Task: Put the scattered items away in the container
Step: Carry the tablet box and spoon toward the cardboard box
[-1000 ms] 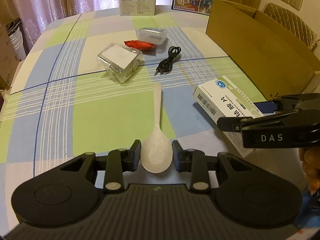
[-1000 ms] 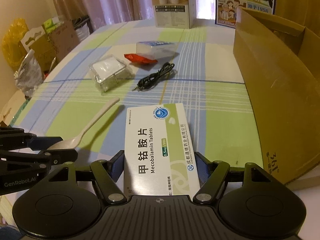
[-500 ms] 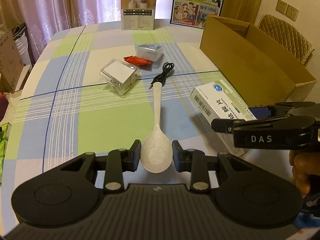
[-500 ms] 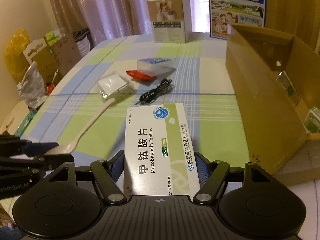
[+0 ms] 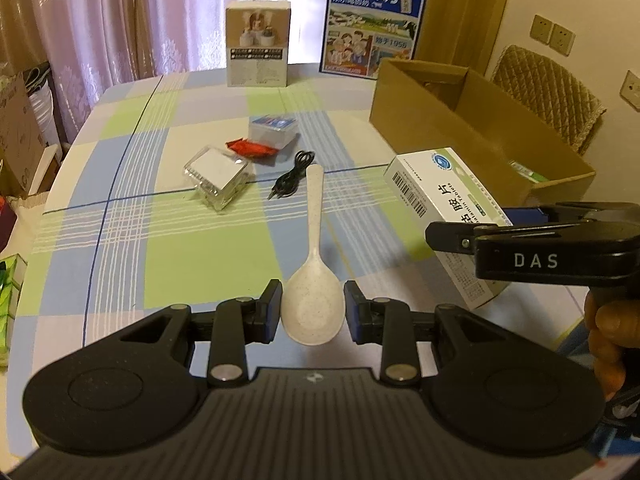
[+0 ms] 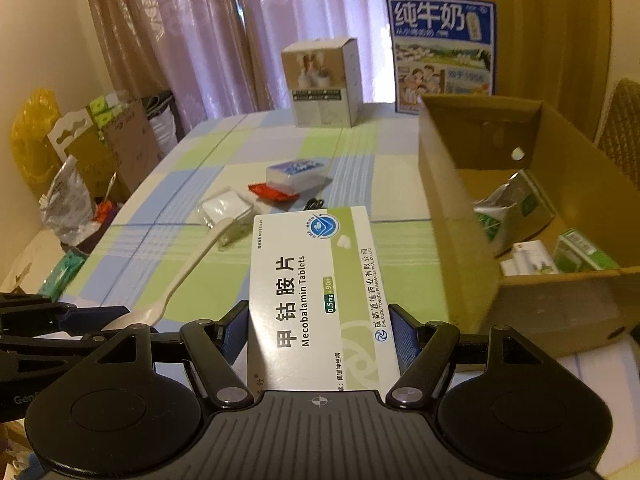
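Spoon (image 5: 313, 308) & tablet box (image 6: 320, 300) now lifted higher, grips unchanged, carton (image 6: 560, 300) interior visible.

A home dining room: a table under a checked tablecloth (image 5: 120, 240) fills the centre, pink curtains (image 5: 100, 20) hang upper left, a quilted chair (image 5: 548, 96) sits right, and a milk carton (image 5: 372, 28) stands top centre.

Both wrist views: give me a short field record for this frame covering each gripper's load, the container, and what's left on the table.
left gripper: shut on the spoon, gripping its bowl
right gripper: shut on the tablet box
container: open cardboard box, already holds several packs
left on table: clear plastic case, red packet, black cable, blue-topped pack
task state: both items lifted, not yet in the box
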Demonstrator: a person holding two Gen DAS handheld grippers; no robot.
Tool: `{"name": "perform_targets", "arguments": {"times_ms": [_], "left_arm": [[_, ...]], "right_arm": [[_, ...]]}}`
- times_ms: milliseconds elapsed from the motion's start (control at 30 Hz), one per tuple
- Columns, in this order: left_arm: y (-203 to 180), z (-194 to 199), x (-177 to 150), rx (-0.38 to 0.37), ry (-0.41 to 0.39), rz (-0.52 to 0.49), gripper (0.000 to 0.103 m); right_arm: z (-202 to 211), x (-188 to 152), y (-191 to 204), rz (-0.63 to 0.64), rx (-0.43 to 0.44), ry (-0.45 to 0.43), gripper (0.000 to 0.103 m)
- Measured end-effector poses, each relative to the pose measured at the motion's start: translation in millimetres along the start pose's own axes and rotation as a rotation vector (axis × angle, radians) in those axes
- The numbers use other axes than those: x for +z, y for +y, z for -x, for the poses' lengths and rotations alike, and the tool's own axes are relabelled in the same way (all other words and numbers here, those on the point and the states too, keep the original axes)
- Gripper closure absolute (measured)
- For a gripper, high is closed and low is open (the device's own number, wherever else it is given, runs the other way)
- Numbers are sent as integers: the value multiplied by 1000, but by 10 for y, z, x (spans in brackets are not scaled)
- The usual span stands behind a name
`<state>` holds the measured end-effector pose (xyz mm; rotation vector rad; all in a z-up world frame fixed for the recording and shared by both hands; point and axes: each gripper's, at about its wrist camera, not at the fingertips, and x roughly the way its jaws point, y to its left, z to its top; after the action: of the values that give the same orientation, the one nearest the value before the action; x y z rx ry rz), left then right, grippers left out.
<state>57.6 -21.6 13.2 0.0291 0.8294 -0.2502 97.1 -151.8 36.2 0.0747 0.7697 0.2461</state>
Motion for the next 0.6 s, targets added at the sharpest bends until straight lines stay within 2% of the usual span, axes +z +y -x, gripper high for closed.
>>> {"name": "perform_targets", "arguments": {"times_ms": [600], "left_arm": [[-607, 249, 182, -63, -53, -56, 75]], "right_arm": [[721, 79, -431, -51, -63, -103, 34]]}}
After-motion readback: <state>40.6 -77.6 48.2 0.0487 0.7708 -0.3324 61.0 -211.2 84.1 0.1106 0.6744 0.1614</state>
